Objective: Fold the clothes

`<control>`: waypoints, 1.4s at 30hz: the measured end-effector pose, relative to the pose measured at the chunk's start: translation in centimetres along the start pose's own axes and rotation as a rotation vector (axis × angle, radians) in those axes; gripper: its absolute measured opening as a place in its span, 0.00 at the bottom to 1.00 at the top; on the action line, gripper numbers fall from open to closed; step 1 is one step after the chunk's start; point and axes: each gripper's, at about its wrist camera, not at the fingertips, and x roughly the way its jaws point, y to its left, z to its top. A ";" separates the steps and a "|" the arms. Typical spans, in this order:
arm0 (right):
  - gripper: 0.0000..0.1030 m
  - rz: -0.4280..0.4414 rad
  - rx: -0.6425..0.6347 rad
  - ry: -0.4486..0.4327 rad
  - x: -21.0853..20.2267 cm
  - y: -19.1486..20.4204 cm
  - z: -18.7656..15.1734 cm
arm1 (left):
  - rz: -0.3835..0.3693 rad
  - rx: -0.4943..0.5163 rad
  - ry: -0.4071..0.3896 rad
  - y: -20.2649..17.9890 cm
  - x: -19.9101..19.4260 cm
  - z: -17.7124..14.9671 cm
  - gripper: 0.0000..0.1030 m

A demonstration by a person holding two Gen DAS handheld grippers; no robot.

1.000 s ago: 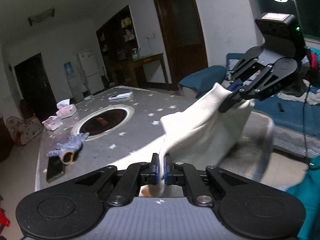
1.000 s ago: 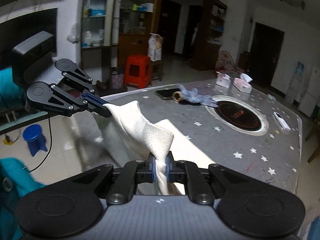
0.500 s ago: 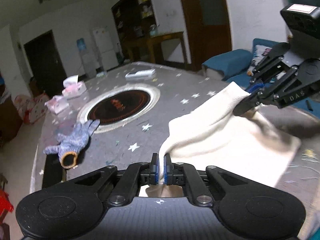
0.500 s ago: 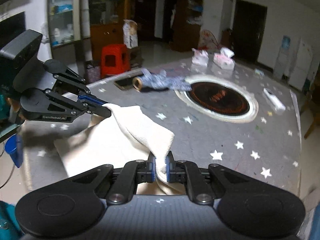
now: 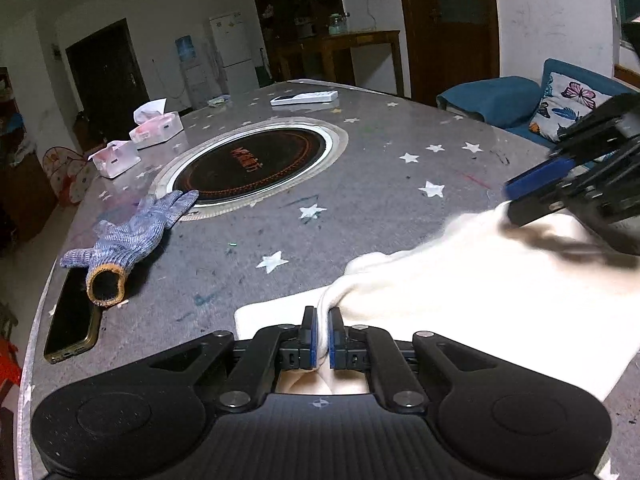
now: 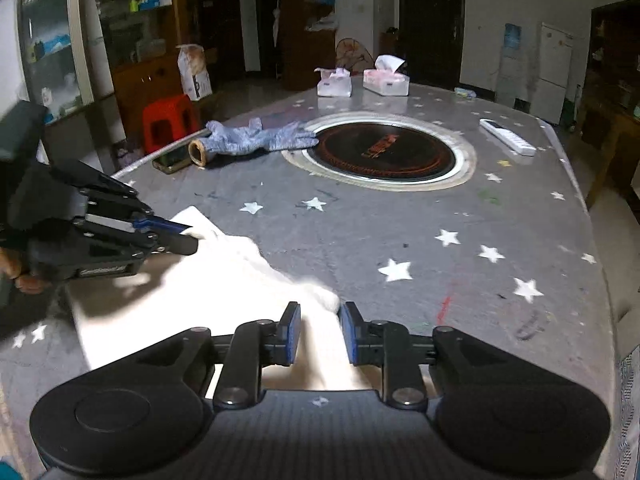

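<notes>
Lowering since a second ago, the cream cloth (image 5: 472, 280) is no longer hanging in the air between my two claws; it is now lying doubled on the near edge of the grey star-printed table (image 5: 380, 184), and my right claw has let go where half a second ago it was pinching.

Going left to right: my left gripper (image 5: 322, 334) is keeping its pads pressed together on a fold of the cloth at the cloth's left end, close to the table's near edge. From there the cloth is running rightward, its long axis lying along that near edge, with the upper layer's edge facing the inset cooktop (image 5: 256, 160). At the right end my right gripper (image 6: 320, 334) is standing with its fingers apart, the cloth's raised corner sitting loose between them, touching neither pad as far as I can tell.

I am judging that the coming move turns on this: the cloth is lying straight ahead of and under both claws, only the left one is holding it, so the left end is the one yet to be freed.
</notes>
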 end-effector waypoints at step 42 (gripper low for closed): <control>0.12 0.014 -0.025 0.075 2.6 2.9 0.8 | 0.068 -0.030 0.060 0.6 1.0 1.1 0.40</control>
